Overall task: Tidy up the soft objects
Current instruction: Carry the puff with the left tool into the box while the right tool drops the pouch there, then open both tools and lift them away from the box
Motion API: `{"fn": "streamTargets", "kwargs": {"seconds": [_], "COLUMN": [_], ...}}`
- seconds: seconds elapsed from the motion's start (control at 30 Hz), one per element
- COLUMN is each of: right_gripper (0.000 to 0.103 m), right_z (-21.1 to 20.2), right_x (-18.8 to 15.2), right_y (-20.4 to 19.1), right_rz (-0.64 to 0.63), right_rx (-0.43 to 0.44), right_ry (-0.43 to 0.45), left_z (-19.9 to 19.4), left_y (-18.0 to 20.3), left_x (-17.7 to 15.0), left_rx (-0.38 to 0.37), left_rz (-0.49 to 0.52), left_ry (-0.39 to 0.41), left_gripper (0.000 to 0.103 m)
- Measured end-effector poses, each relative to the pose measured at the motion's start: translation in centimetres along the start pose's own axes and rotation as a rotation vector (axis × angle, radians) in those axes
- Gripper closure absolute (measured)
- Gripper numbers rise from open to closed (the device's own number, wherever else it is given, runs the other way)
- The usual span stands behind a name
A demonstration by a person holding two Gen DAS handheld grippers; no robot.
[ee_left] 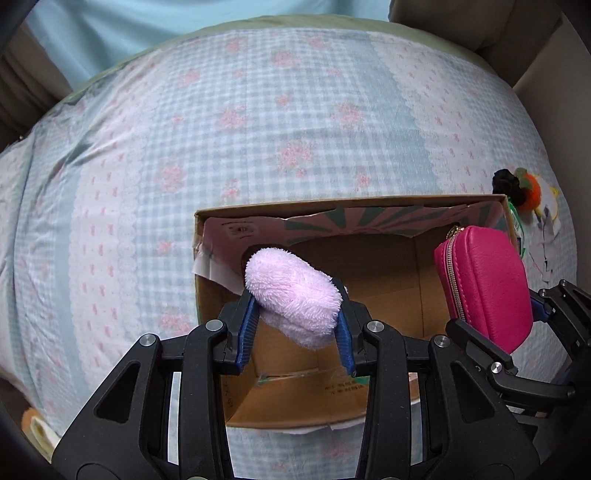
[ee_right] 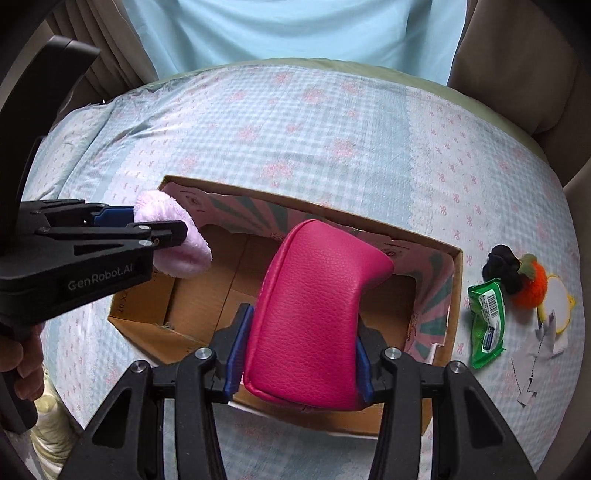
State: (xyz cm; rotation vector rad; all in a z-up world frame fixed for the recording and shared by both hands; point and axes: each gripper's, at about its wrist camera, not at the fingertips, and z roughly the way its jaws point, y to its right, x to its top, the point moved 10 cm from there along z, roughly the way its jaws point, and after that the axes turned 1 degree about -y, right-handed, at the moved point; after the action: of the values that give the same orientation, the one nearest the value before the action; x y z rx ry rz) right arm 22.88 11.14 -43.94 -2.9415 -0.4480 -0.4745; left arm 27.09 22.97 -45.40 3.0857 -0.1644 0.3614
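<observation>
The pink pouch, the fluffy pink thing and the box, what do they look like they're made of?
The pink pouch, in the right tool, looks like pebbled leather or faux leather: grained surface, slight sheen, metal zipper. The fluffy pink item, in the left tool, looks like plush microfibre or fleece: long matte pile. The box is brown corrugated cardboard, matte, with printed paper on its flaps.

Checked floral bedspread [ee_left: 258,122] beneath pale blue curtain [ee_right: 295,29].

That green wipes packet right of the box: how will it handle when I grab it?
The green wipes packet looks crinkled and bent, so probably floppy and squashy. Its glossy film may be slippery. It lies flat on the bedsheet, so unlikely to roll.
</observation>
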Motion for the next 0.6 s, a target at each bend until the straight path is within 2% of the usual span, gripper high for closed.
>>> {"fn": "streamTargets", "kwargs": {"seconds": [0.1,0.23,0.33,0.37,0.4,0.43,0.47,0.5,0.53,0.6], "right_gripper": [0.059,0.059,0.059,0.059,0.057,0.055,0.043,0.009,0.0,0.0], "right_z": [3.1,5.0,5.4,5.4,5.3,5.3,5.3,5.5,5.8,6.0], "right_x": [-0.6,-1.2,-1.1,-1.0,-0.9,-0.8,-0.9,-1.0,-1.3,-1.7], "right_y": [0.5,1.1,1.3,1.4,1.4,1.4,1.4,1.4,1.3,1.3], "right_rz": [-0.015,-0.022,-0.046,-0.056,-0.069,-0.078,-0.081,-0.077,-0.077,-0.083], "right_rx": [0.001,0.002,-0.012,-0.016,-0.024,-0.021,-0.009,0.001,0.012,0.018], "right_ry": [-0.048,-0.082,-0.074,-0.061,-0.041,-0.027,-0.022,-0.031,-0.052,-0.06], "left_z": [2.8,4.9,5.6,5.7,5.6,5.5,5.2,4.9,4.8,4.9], "left_y": [0.5,1.3,1.5,1.6,1.6,1.8,1.7,1.7,1.8,2.0], "left_x": [0.4,0.5,0.6,0.8,1.1,1.3,1.6,1.9,2.0,1.9], "left_rx": [0.011,0.005,0.013,0.017,0.018,0.02,0.034,0.049,0.053,0.053], "left_rz": [0.02,0.047,0.055,0.053,0.053,0.056,0.061,0.069,0.079,0.088], "left_ry": [-0.047,-0.094,-0.118,-0.121,-0.115,-0.105,-0.089,-0.068,-0.067,-0.081], "left_gripper": [0.07,0.072,0.071,0.067,0.051,0.017,0.001,0.0,0.0,0.0]}}
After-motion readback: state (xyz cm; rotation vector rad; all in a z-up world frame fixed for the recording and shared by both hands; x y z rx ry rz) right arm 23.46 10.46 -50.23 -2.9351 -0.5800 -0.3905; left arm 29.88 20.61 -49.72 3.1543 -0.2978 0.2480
